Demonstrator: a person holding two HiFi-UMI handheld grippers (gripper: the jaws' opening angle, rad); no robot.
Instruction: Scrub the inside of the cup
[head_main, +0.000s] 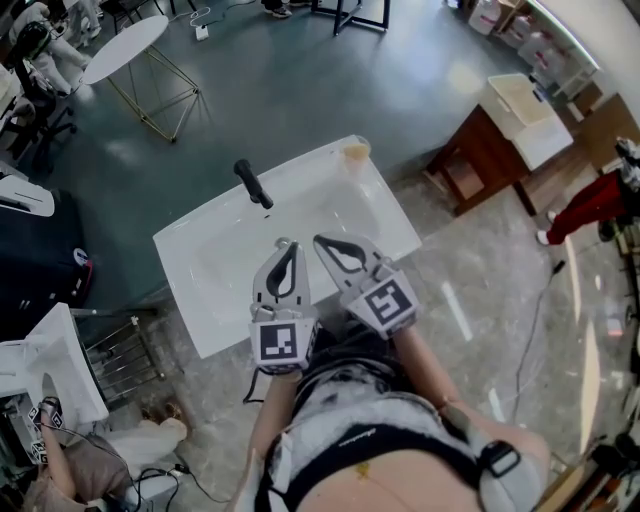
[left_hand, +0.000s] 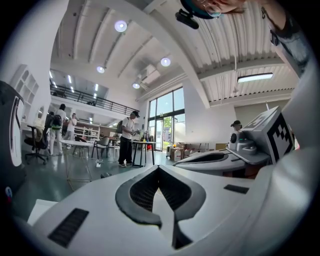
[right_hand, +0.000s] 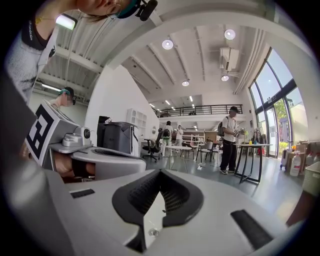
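Note:
A small pale cup (head_main: 356, 151) stands on the far right corner of the white sink (head_main: 215, 262), seen only in the head view. A black faucet (head_main: 253, 184) rises at the sink's back edge. My left gripper (head_main: 287, 243) (left_hand: 159, 167) and right gripper (head_main: 320, 240) (right_hand: 160, 171) hover side by side over the sink's front part, well short of the cup. They point nearly level. Both are shut with nothing between the jaws. The right gripper's body (left_hand: 220, 159) shows in the left gripper view, and the left one's body (right_hand: 100, 152) in the right gripper view.
A round white table (head_main: 125, 48) on wire legs stands at the far left. A wooden cabinet with a white bin (head_main: 520, 105) is at the right, with a cable (head_main: 530, 330) on the floor before it. Another white basin (head_main: 55, 365) sits at the near left. People stand by tables (left_hand: 127, 137) in the hall.

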